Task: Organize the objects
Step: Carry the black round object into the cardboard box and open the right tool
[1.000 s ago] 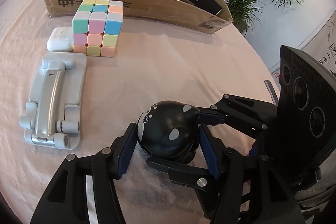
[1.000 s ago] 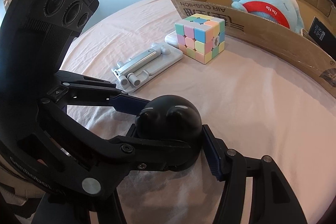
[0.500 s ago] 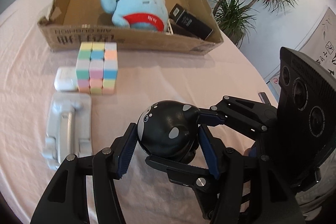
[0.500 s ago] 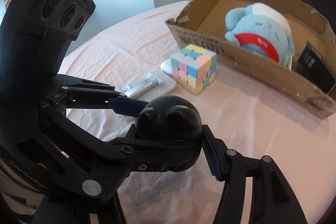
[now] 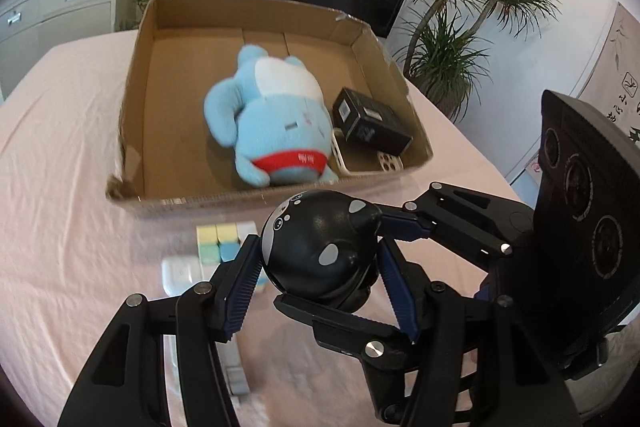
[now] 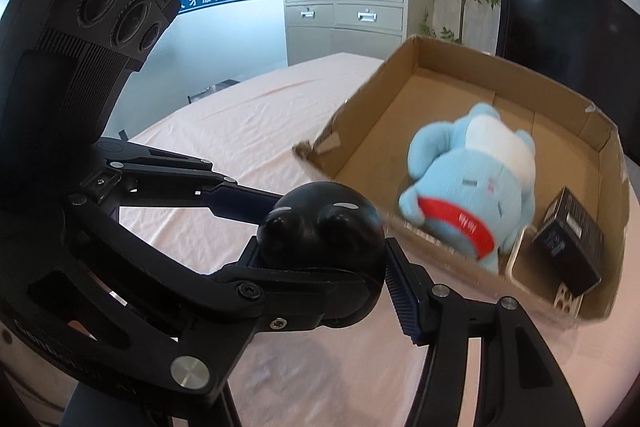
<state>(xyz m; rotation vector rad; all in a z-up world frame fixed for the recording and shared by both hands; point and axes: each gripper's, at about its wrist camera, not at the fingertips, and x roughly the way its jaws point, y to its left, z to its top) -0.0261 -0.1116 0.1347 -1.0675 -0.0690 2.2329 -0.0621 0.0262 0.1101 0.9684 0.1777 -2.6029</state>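
Fingers of both grippers clamp the same thing: round black orca toy (image 5: 320,247), pinched from crossing directions, roughly half open w/ pads pressed on its sides. Left gripper (image 5: 320,283) has the blue ribbed pads at the toy's left and right flanks; right gripper (image 6: 320,247) comes in across it, one finger (image 6: 404,291) on the near side, the other behind the ball. Toy is off the counter (image 5: 60,187), carried in the air.

Key relation: cardboard box (image 5: 132,99) lies straight ahead of and below the fingers, near wall just past the toy. Inside, blue plush (image 5: 272,123) fills the middle, black carton (image 5: 368,123) sits right of it. Free floor is the left part of the box, so drop probably wants to go there. Both hands equally near. Pastel cube (image 5: 218,243) and white earbud case (image 5: 180,271) remain on the counter below, outside the box.
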